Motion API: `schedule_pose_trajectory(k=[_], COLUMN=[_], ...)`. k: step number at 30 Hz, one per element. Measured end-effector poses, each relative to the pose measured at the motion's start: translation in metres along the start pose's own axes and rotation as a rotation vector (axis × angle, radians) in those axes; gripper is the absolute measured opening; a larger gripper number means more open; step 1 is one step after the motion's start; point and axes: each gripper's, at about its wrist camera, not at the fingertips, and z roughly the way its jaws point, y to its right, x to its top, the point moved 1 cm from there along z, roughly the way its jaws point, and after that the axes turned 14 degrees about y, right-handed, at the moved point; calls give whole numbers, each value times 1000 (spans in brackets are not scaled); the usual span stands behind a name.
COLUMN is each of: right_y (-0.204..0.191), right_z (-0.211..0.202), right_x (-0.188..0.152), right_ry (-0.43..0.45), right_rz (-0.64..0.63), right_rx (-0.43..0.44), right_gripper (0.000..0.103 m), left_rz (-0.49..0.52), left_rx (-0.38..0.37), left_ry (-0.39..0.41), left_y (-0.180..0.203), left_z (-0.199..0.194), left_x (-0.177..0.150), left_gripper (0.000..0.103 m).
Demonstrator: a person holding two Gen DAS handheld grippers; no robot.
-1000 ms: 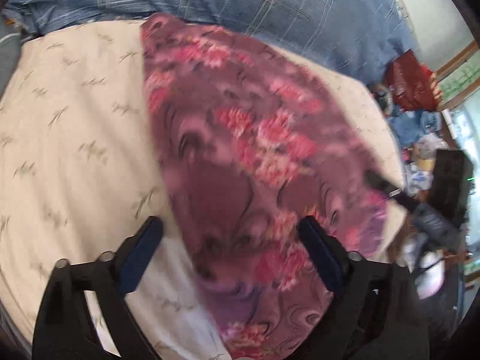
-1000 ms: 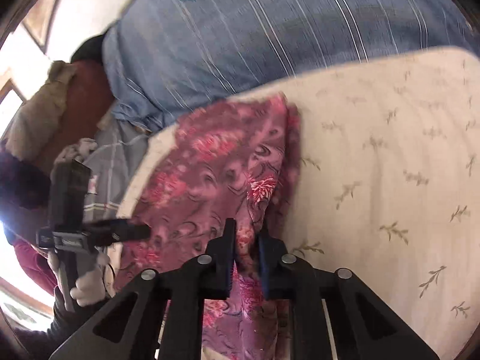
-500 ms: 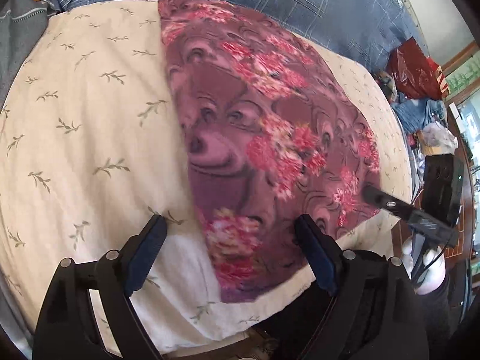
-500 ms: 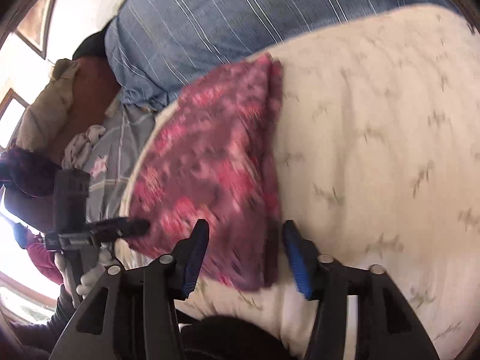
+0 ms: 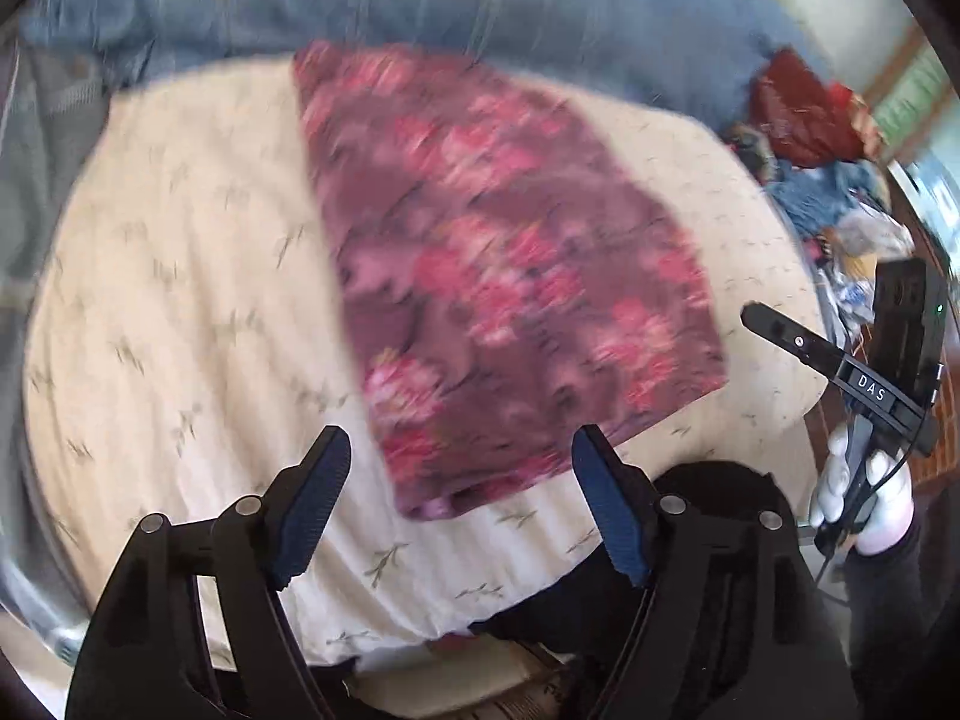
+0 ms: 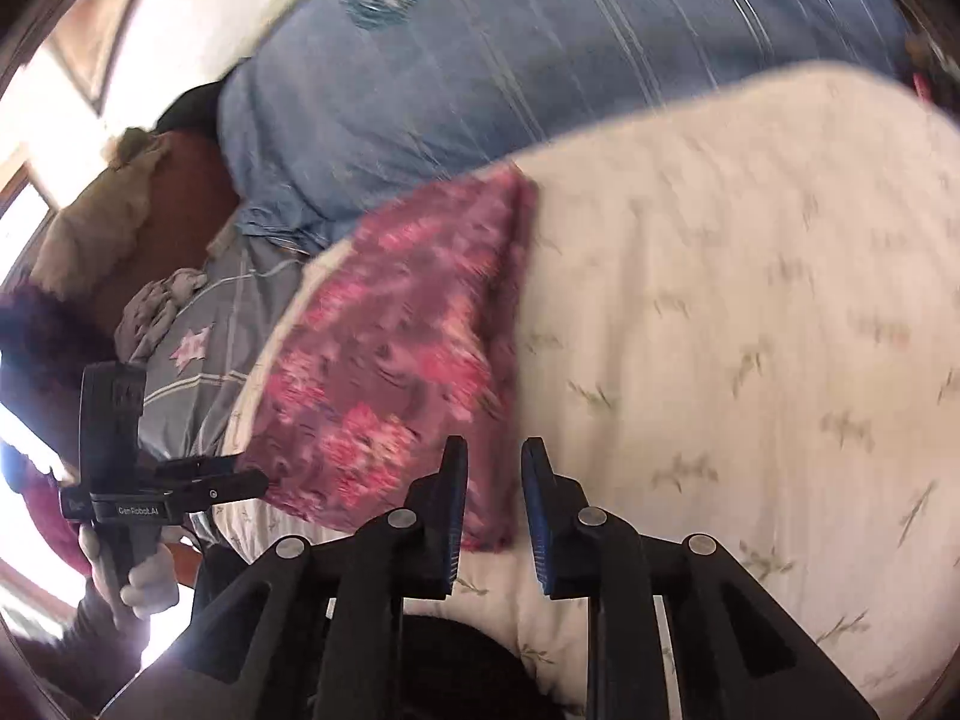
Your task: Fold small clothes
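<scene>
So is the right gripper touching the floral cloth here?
Apart. In the right wrist view, the closing right gripper has nothing between its fingers; the floral cloth lies flat on the cream sheet beyond them.

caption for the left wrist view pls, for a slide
Left gripper, jaws closing on nothing, above a folded floral cloth lying on a cream sheet.

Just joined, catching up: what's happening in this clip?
A person holds a gripper in each hand over a cream leaf-print cushion. A purple floral garment lies on it, folded into a flat panel. Neither gripper holds it: the left gripper and right gripper hover at its near edge, jaws closing with nothing between them.
</scene>
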Motion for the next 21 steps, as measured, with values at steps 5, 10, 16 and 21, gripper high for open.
schedule_pose_trajectory(k=[5, 10, 16, 21], right_y=[-25, -11, 0, 3], right_z=[21, 49, 30, 19], right_x=[-2, -25, -18, -26], right_ry=[-36, -103, -118, -155], right_rz=[-189, -181, -96, -132], right_rx=[10, -71, -111, -297], right_gripper=[19, 22, 39, 87], left_rz=[-4, -54, -33, -45], left_rx=[55, 50, 116, 164], left_ry=[-65, -70, -57, -1], left_y=[0, -6, 3, 5], left_z=[43, 56, 43, 23], left_x=[1, -7, -16, -30], left_gripper=[77, 86, 86, 86])
